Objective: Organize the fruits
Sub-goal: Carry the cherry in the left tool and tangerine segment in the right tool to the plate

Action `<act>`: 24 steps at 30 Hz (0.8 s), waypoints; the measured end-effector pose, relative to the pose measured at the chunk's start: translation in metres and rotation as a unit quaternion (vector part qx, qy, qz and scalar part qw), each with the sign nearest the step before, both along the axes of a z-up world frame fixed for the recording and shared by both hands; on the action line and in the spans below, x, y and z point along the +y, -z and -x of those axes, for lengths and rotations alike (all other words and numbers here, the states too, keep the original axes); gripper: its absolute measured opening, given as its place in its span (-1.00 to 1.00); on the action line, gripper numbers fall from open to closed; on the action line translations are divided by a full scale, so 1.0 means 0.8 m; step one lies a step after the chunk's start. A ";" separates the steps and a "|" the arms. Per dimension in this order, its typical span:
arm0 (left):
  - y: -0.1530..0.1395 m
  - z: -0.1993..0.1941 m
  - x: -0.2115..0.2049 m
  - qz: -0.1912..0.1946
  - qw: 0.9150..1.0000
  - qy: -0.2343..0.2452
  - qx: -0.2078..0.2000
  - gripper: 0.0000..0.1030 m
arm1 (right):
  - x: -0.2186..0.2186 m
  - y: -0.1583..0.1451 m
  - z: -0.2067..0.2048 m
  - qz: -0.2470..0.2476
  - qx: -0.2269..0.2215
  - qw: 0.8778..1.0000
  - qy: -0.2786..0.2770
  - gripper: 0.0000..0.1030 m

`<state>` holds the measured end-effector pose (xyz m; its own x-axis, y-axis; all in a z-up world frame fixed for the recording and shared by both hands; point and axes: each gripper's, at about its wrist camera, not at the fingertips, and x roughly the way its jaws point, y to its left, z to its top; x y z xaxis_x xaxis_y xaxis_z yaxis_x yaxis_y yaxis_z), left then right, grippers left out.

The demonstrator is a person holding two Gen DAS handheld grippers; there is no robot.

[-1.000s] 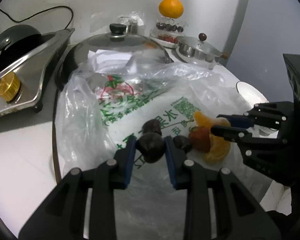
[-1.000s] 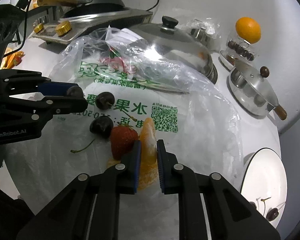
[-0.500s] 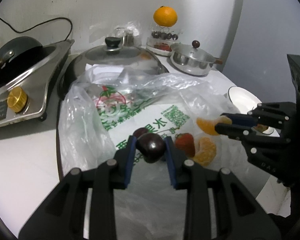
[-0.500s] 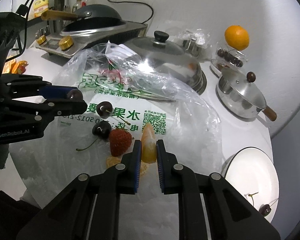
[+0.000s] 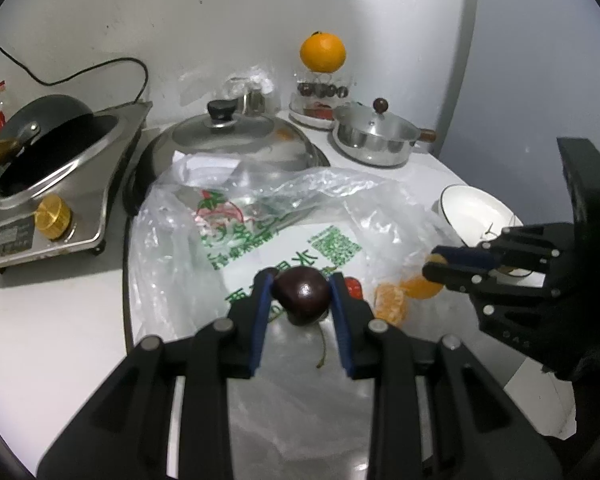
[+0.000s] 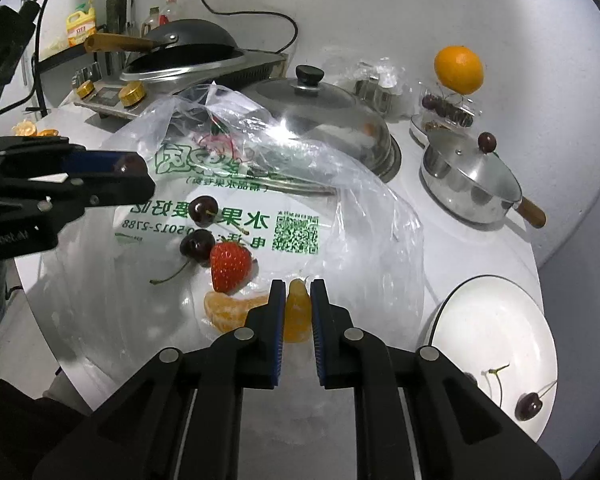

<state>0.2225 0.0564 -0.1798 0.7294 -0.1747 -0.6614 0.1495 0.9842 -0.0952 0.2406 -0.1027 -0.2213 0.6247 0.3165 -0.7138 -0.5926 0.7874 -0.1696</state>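
Note:
My left gripper (image 5: 300, 294) is shut on a dark cherry (image 5: 302, 294) and holds it above the clear plastic bag (image 5: 260, 232). My right gripper (image 6: 297, 300) is shut on an orange segment (image 6: 297, 312), lifted above the bag; it also shows in the left wrist view (image 5: 440, 264). On the bag lie a strawberry (image 6: 230, 266), two cherries (image 6: 202, 210) (image 6: 196, 245) and another orange segment (image 6: 232, 310). A white plate (image 6: 496, 320) at the right holds one cherry (image 6: 529, 407).
A lidded steel pan (image 6: 320, 120), a small steel pot (image 6: 470, 184), a wok on a cooker (image 6: 188, 52) and a jar with an orange on top (image 6: 458, 70) stand behind the bag. Orange peels (image 6: 30, 130) lie at the far left.
Both grippers have risen and pulled back from the bag, the left carrying the cherry, the right carrying the orange segment toward the plate side.

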 end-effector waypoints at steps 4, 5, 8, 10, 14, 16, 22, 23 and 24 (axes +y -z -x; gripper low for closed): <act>-0.007 0.004 -0.005 -0.002 1.000 0.001 -0.006 -0.42 | -0.006 -0.005 0.003 -0.003 -0.004 1.000 0.002 -0.73; -0.009 0.005 -0.006 -0.002 1.000 0.002 -0.007 -0.42 | -0.008 -0.006 0.004 -0.003 -0.006 1.000 0.002 -0.73; -0.014 0.007 -0.009 -0.003 1.000 0.004 -0.012 -0.42 | -0.012 -0.014 0.006 -0.006 -0.014 1.000 0.003 -0.73; -0.017 0.008 -0.011 -0.005 1.000 0.004 -0.015 -0.42 | -0.015 -0.019 0.006 -0.008 -0.018 1.000 0.003 -0.73; -0.024 0.013 -0.014 -0.009 1.000 0.002 -0.020 -0.42 | -0.019 -0.023 0.009 -0.010 -0.023 1.000 0.003 -0.73; -0.026 0.017 -0.014 -0.011 1.000 -0.002 -0.021 -0.42 | -0.020 -0.024 0.010 -0.011 -0.025 1.000 0.001 -0.73; -0.036 0.033 -0.018 -0.014 0.999 -0.006 -0.029 -0.42 | -0.023 -0.031 0.018 -0.015 -0.033 0.999 -0.007 -0.73; -0.038 0.036 -0.020 -0.015 0.999 -0.006 -0.030 -0.42 | -0.023 -0.033 0.020 -0.015 -0.035 0.999 -0.007 -0.73; -0.039 0.037 -0.021 -0.015 0.999 -0.006 -0.031 -0.42 | -0.025 -0.034 0.022 -0.016 -0.037 0.999 -0.008 -0.73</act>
